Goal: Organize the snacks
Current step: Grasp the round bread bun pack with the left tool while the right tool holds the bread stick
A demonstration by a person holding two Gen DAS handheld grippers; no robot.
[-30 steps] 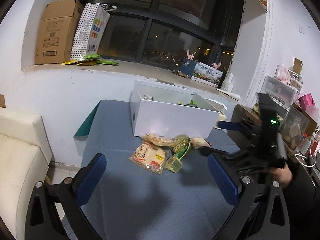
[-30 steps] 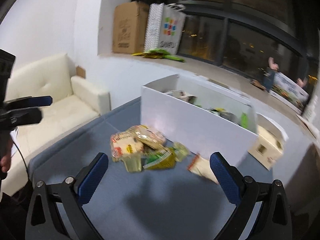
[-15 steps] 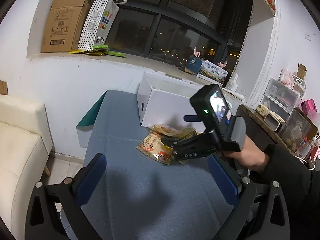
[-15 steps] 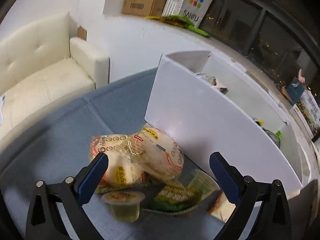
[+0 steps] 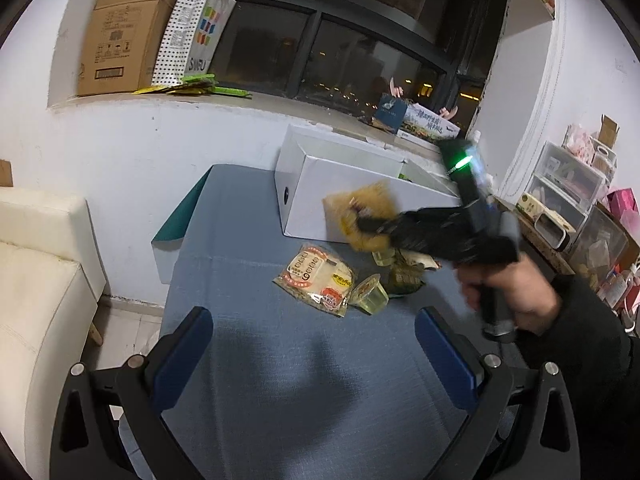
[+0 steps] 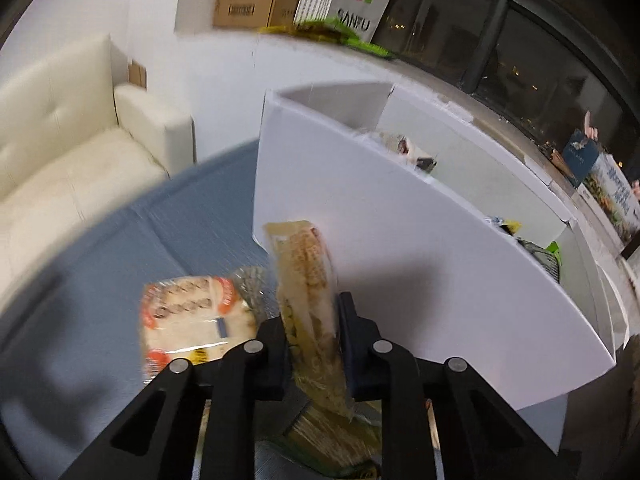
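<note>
Snack packet [image 6: 308, 280]: standing on edge between the pads, its long axis running away from the right wrist camera toward the white box [image 6: 400, 240]; it is hanging clear of the table, just in front of the box's near wall (blurred in the left wrist view).

Right gripper [image 6: 312, 340]: its jaws have just been closing and are now pinching the packet narrowly; it is pointing down toward the box, held by a hand [image 5: 516, 292] in a dark sleeve.

Left gripper [image 5: 312, 344]: jaws standing wide with nothing between them, hovering over the blue table [image 5: 280, 380], well short of the box.

Remaining snacks: a bread packet [image 5: 316, 276] and a jelly cup [image 5: 370, 290] are lying on the table before the box.
</note>
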